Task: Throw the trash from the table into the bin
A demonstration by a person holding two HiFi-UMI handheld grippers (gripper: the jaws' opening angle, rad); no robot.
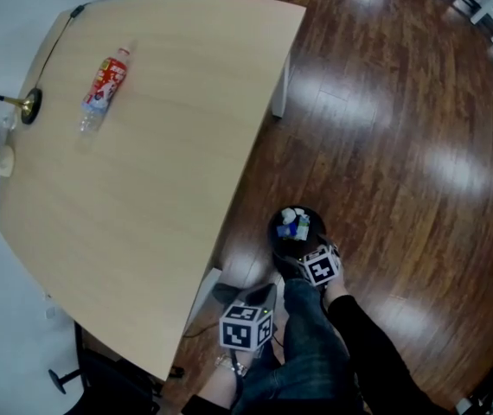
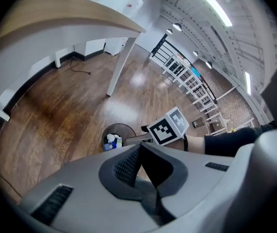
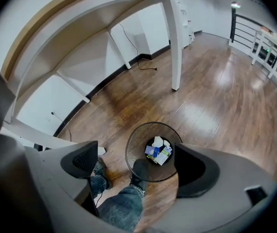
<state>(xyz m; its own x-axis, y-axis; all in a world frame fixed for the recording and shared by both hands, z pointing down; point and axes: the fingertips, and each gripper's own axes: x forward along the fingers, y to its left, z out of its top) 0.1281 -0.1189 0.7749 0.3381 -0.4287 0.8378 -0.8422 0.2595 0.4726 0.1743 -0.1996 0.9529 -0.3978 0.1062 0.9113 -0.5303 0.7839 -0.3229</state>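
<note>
- Table – pale wood top, mostly bare.
- Bin – on the floor by the person's feet, paper scraps already inside.
- Right gripper – jaws spread wide and empty, hanging right over the bin's mouth, as for a drop.
- Left gripper – jaws pressed together on nothing, held low beside the knee, idle.
- Bottle – red label, lying on its side at the table's far end, likely next to go.
</note>
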